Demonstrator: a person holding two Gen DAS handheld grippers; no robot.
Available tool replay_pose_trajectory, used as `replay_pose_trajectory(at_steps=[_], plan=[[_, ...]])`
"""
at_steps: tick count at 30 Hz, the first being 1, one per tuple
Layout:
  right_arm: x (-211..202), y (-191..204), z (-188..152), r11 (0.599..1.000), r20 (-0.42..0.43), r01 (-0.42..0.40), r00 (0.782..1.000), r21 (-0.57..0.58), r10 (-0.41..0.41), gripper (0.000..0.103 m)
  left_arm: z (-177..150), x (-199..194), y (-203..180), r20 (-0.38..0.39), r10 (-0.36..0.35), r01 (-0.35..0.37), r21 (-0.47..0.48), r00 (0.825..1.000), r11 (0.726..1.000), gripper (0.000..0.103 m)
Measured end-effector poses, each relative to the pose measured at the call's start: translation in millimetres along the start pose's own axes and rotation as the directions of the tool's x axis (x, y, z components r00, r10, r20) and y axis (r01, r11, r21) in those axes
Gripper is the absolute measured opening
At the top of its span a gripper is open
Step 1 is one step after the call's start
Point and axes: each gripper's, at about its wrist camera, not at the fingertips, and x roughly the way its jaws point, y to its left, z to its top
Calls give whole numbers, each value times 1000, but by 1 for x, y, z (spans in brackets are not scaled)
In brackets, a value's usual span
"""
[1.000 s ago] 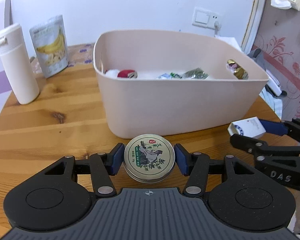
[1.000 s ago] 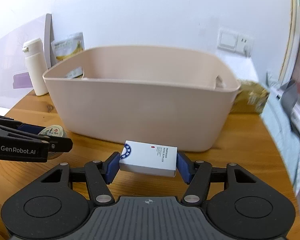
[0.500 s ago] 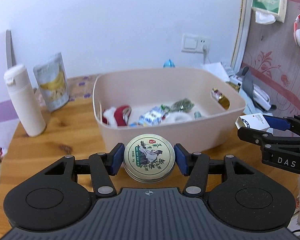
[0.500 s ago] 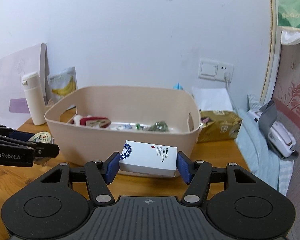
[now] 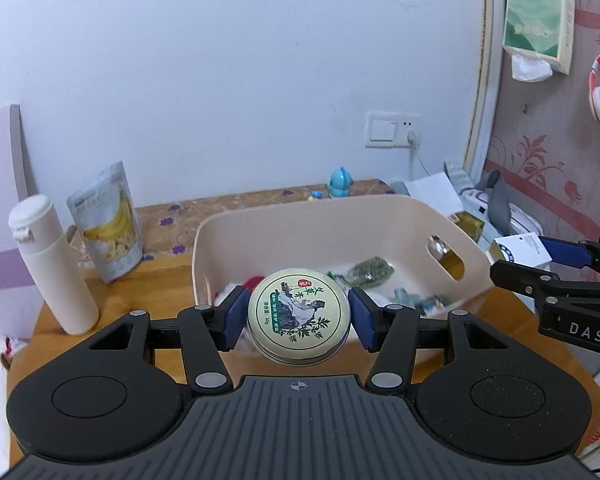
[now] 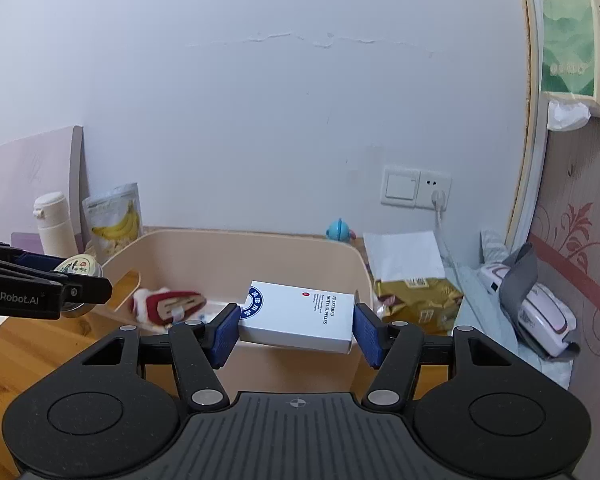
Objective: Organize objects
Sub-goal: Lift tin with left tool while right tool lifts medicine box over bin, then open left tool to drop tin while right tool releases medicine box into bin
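Gripping a round tin (image 5: 298,316) between blue pads (image 5: 235,317), the left gripper (image 5: 298,318) held above the near wall of a beige bin (image 5: 474,258), tin lid facing up with a green plant drawing and red stamp showing. Pinched on both sides, pads pressed against the tin's rim, tin clear of the wooden table (image 5: 112,300). Pinching a white box (image 6: 298,316) likewise, the right gripper (image 6: 296,322) over the bin's near right corner, blue pads tight on the box's short ends, box tilted slightly down to the right, printed face up with a blue round emblem at its left end. Both loads raised off the table, above the bin rim, not inside.

Lying on the bin floor: a red and white item (image 6: 168,304), a green packet (image 5: 370,270), several small wrappers, too blurred to name. Standing on the far left of the table, a white bottle (image 5: 52,264), upright, just beside a banana snack pouch (image 5: 108,222) leaning near the wall. Sitting far behind the bin, a small blue toy (image 5: 340,182). Resting right of the bin, a gold bag (image 6: 416,292) touching or nearly touching the bin wall, cannot tell which. Hanging on the right wall, a green tissue pack (image 6: 572,40), with a wall switch and socket (image 6: 414,188) lower left of it.
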Motion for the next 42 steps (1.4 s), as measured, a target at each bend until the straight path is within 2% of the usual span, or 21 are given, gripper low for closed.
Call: replay_pose_trajectory(at_steps=[7, 14, 20, 26, 42], plan=[[15, 0, 17, 1000, 21, 6, 1000, -10, -6, 59, 22, 22, 2, 16, 13, -13, 20, 1000, 1000, 56], [40, 2, 29, 1000, 19, 5, 1000, -21, -5, 59, 30, 60, 2, -43, -18, 18, 19, 999, 1000, 56], [72, 7, 27, 999, -26, 3, 1000, -54, -4, 59, 27, 92, 2, -104, -30, 33, 21, 994, 999, 56], [95, 15, 21, 997, -73, -16, 997, -80, 10, 59, 18, 117, 5, -147, -1, 7, 40, 989, 999, 56], [118, 17, 4, 996, -179, -38, 984, -84, 23, 59, 6, 140, 4, -223, 7, 3, 45, 975, 999, 56]])
